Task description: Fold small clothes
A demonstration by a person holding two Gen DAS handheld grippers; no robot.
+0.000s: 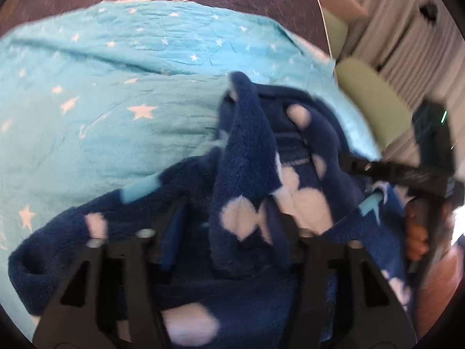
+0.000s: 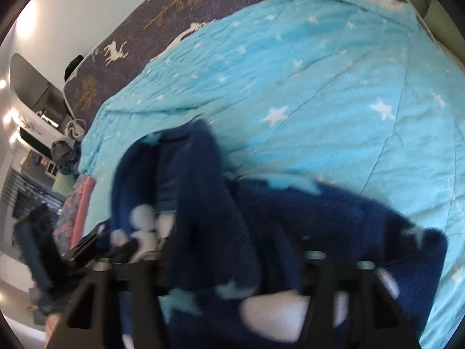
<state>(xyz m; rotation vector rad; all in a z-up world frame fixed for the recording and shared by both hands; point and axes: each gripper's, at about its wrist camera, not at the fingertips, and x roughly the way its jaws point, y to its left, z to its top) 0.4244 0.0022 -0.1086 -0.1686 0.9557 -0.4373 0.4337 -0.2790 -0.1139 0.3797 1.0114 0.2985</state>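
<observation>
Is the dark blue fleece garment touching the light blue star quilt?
Touching. In the right wrist view the fleece garment lies directly on the star quilt, with no gap at its edge.

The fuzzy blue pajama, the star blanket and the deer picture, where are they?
fuzzy blue pajama (image 1: 247,157), left wrist view, on the raised fold in the middle.
star blanket (image 2: 334,93), right wrist view, on a flat part near a white star.
deer picture (image 2: 115,51), right wrist view, on the deer's white body.
</observation>
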